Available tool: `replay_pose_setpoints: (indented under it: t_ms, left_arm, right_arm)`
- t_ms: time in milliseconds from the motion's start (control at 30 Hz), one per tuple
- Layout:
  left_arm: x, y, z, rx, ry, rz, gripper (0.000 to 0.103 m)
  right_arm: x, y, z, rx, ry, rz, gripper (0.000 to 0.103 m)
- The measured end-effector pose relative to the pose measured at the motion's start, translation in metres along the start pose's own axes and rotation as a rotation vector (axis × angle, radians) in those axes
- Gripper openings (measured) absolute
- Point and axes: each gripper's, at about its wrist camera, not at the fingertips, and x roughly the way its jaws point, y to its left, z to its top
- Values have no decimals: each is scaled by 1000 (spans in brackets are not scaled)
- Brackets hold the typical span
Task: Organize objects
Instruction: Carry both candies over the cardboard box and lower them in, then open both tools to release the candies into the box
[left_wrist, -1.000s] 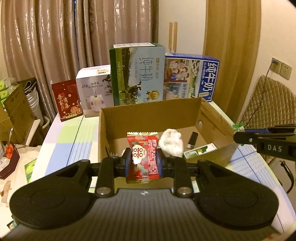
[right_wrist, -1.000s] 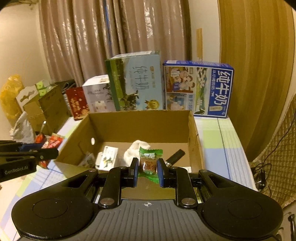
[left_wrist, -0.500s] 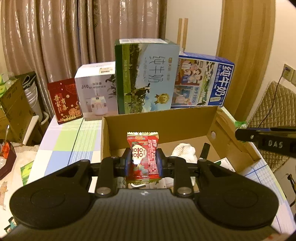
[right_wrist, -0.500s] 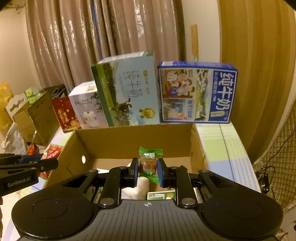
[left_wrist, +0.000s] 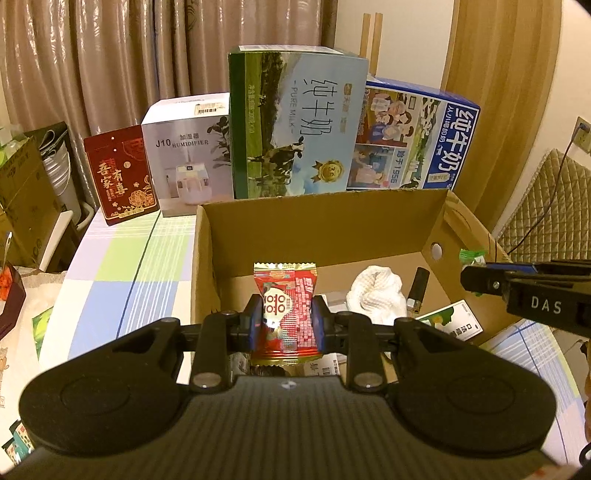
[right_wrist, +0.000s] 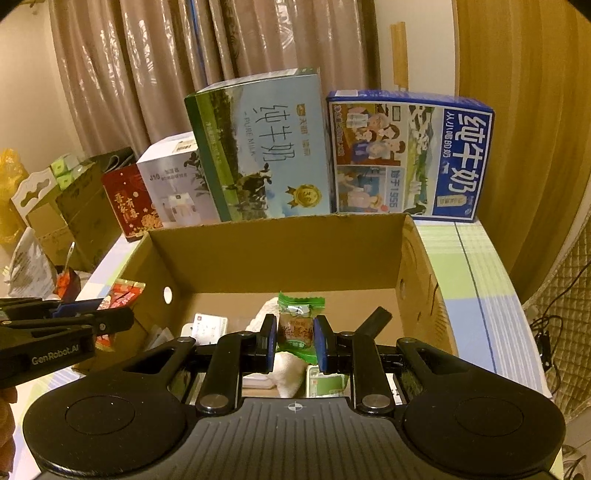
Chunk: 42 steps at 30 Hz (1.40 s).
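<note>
red candy packet (left_wrist: 286, 314) between left fingers (left_wrist: 254, 320), above cardboard box (left_wrist: 321, 225)

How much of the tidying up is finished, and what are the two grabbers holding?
Some things already lie in the cardboard box: a white cloth, a black stick and a small green-and-white packet. In hand: the left gripper pinches a red candy, and the right gripper pinches a green candy, both over the box. Left to do: let both go into it.
</note>
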Motion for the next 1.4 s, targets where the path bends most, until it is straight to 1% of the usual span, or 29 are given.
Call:
replay_pose_setpoints:
  t_ms: [400, 767, 800, 833, 867, 900, 1100, 1167, 1300, 1333, 1367, 1400]
  left_arm:
    - [1, -2, 0, -8, -1, -4, 23]
    - [14, 1, 6, -22, -1, -7, 24]
    - [15, 0, 6, -16, 0, -7, 26]
    - [17, -1, 7, -13, -2, -2, 29]
    - [17, -1, 7, -13, -3, 3, 34]
    - [18, -1, 7, -14, -1, 4, 36]
    - [18, 0, 7, -16, -4, 3, 38]
    - [17, 1, 7, -19, -8, 6, 42]
    - [14, 3, 7, -33, -14, 9, 43]
    - [14, 4, 7, -36, -14, 10, 47]
    - [14, 4, 7, -38, -14, 15, 53]
    - [14, 4, 7, -38, -15, 19, 56]
  right_arm:
    - [2, -3, 1, 12, -3, -4, 18]
    - [3, -14, -1, 40, -16, -7, 18]
    - [3, -15, -1, 45, -15, -4, 18]
    - [4, -15, -1, 49, -13, -2, 18]
    - [5, -16, -1, 53, -12, 0, 18]
    - [6, -17, -2, 57, -11, 3, 18]
    - [6, -22, -2, 79, -18, 6, 18]
    - [6, -23, -2, 84, -22, 8, 18]
    - [6, -24, -2, 92, -30, 30, 18]
    - [7, -25, -3, 94, -32, 40, 18]
    - [8, -26, -3, 96, -35, 46, 23]
    - [9, -27, -4, 104, -42, 50, 34]
